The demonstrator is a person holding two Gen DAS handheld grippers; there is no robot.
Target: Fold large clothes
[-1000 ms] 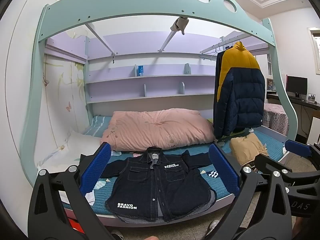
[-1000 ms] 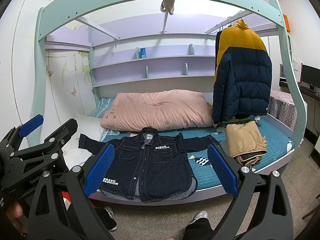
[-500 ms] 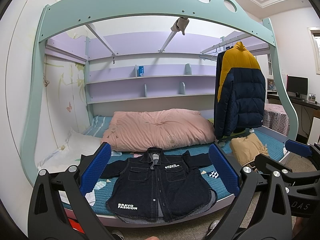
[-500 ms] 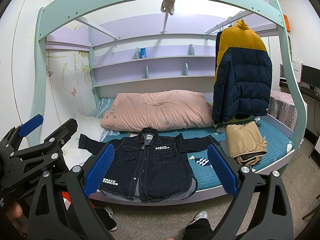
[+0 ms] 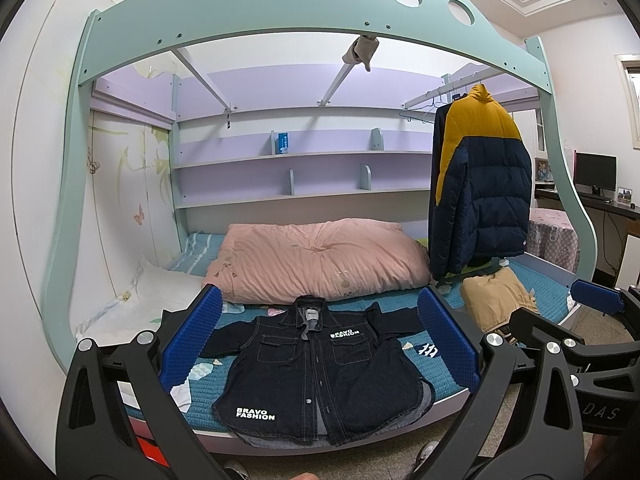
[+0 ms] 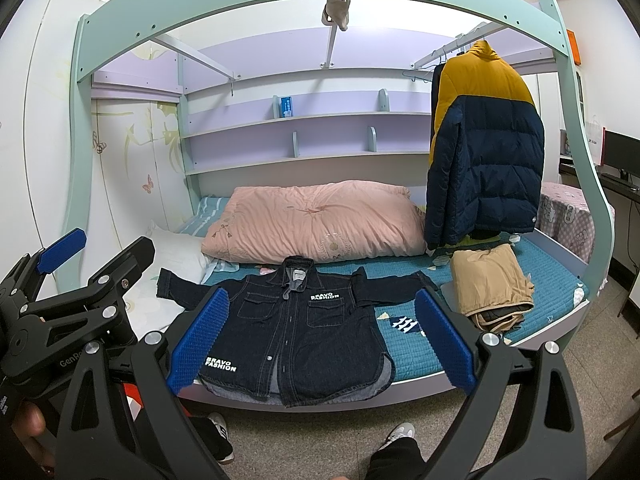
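Note:
A dark denim jacket [image 5: 320,364] with white "BRAVO FASHION" print lies flat, front up and sleeves spread, on the teal bedspread [image 5: 436,360] near the bed's front edge. It also shows in the right wrist view [image 6: 296,332]. My left gripper [image 5: 318,344] is open and empty, held in the air in front of the bed. My right gripper [image 6: 320,344] is open and empty too, held back from the bed. The left gripper also shows at the left of the right wrist view [image 6: 96,248], and the right gripper shows at the right of the left wrist view [image 5: 560,312].
A pink duvet [image 5: 320,260] lies behind the jacket. A folded tan garment [image 6: 492,288] sits at the right of the bed. A navy and yellow puffer jacket [image 6: 484,152] hangs from a rail. A white pillow [image 5: 136,312] lies at the left. The green bed frame [image 5: 304,20] arches overhead.

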